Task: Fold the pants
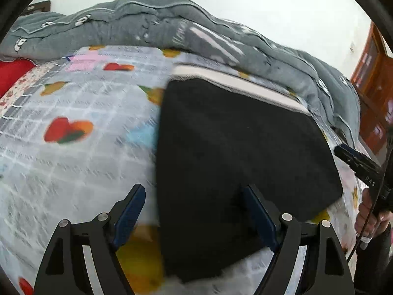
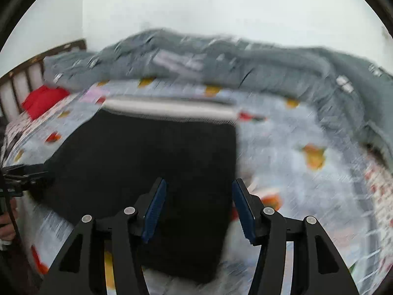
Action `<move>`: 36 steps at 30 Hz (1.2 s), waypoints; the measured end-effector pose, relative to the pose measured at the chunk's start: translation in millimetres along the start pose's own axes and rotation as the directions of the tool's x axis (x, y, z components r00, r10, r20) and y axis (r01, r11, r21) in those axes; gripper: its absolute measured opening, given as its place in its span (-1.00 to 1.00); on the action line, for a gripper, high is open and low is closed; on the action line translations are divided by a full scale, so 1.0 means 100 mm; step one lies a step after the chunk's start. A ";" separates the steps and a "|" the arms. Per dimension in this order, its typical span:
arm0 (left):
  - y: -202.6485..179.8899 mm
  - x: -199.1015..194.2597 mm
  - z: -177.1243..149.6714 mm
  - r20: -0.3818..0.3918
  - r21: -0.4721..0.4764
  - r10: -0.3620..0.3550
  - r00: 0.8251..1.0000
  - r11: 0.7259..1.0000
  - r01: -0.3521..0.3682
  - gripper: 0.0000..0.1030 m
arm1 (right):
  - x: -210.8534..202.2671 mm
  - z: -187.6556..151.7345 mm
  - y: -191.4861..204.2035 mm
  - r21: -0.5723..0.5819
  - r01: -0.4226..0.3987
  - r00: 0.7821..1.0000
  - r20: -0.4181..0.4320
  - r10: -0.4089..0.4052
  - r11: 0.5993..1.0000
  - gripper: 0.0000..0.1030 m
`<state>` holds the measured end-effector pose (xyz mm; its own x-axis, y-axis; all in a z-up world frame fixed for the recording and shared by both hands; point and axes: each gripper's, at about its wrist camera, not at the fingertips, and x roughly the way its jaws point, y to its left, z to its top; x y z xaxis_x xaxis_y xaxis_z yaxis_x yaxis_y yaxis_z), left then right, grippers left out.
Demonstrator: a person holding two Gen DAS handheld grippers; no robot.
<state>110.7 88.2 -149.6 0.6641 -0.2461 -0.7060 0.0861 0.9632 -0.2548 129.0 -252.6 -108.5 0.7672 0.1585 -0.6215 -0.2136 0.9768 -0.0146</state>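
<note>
One pair of black pants point(image 1: 235, 152) lies folded on one bed point(image 1: 73, 167), with one pale band point(image 1: 235, 83) along its far edge. One grey quilt point(image 1: 152, 22) is heaped behind. One red cloth point(image 1: 12, 73) sits at the bed's far left corner. Two claws show: the left claw point(image 1: 194, 216) and the right claw point(image 2: 199, 209), each with two blue-padded fingers.

The pants point(image 1: 240, 147) lie folded flat on the bed sheet point(image 1: 73, 113). A rumpled quilt point(image 1: 152, 24) lies behind the pants, along the far side of the bed. A pillow point(image 1: 12, 73) lies at the far left corner. The left gripper point(image 1: 194, 211) stands over the near left edge of the pants. The right gripper point(image 2: 199, 209) stands over their near right edge.
</note>
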 end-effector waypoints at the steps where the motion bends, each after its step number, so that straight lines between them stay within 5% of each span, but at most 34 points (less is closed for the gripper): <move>1: 0.05 0.03 0.07 -0.005 -0.007 0.006 1.000 1.000 -0.006 0.56 | 0.04 0.06 -0.05 0.003 0.005 1.000 -0.003 -0.005 1.000 0.06; 4: 0.14 0.14 0.28 -0.032 -0.010 0.022 0.999 1.000 -0.022 0.54 | 0.25 0.26 -0.24 0.042 0.045 0.998 -0.043 -0.043 0.998 0.06; 11: 0.21 0.46 0.66 -0.074 -0.003 0.018 0.997 1.000 -0.019 0.54 | 0.71 0.49 -0.44 0.146 -0.036 0.992 -0.111 0.053 0.989 0.06; 16: 0.25 0.69 0.71 -0.094 -0.002 -0.012 0.996 1.000 0.012 0.49 | 0.93 0.54 -0.40 0.135 -0.034 0.991 -0.126 0.051 0.990 0.06; 19: 0.25 0.77 0.76 -0.091 -0.006 -0.052 0.995 0.999 0.051 0.24 | 0.99 0.56 -0.42 0.138 -0.051 0.989 -0.130 0.069 0.989 0.07; 20: 0.24 0.79 0.78 -0.090 -0.013 -0.069 0.994 0.998 0.068 -0.01 | 1.02 0.57 -0.43 0.134 -0.058 0.989 -0.127 0.075 0.989 0.03; 21: 0.22 0.83 0.81 -0.094 -0.017 -0.095 0.991 0.995 0.093 -0.24 | 1.03 0.58 -0.41 0.126 -0.068 0.989 -0.119 0.083 0.990 -0.21; 22: 0.19 0.86 0.84 -0.097 -0.018 -0.095 0.991 0.995 0.094 -0.25 | 1.05 0.59 -0.38 0.110 -0.083 0.989 -0.110 0.095 0.990 -0.31; 24: 0.13 0.89 0.89 -0.086 -0.003 -0.072 0.994 0.997 0.072 -0.37 | 1.06 0.63 -0.28 0.058 -0.001 0.996 -0.091 0.006 0.998 -0.68; 26: 0.06 0.93 0.96 -0.075 0.024 -0.041 0.996 0.999 0.043 -0.39 | 1.15 0.68 -0.22 0.020 0.052 0.994 -0.096 -0.050 0.998 -0.69; 33: 0.02 1.00 1.11 -0.095 0.046 0.027 0.995 0.999 -0.022 -0.25 | 1.31 0.81 -0.28 0.034 0.055 0.993 -0.110 -0.051 0.998 -0.67; 36: -0.06 0.78 1.15 -0.045 0.109 0.085 0.995 0.991 -0.079 -0.29 | 1.21 0.88 -0.25 -0.029 0.082 0.991 -0.103 -0.084 0.996 -0.64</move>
<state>247.3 75.5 -126.9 0.6350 -0.1684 -0.7540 0.1134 0.9857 -0.1247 280.1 -245.2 -114.5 0.7159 0.0599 -0.6956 -0.1676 0.9819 -0.0880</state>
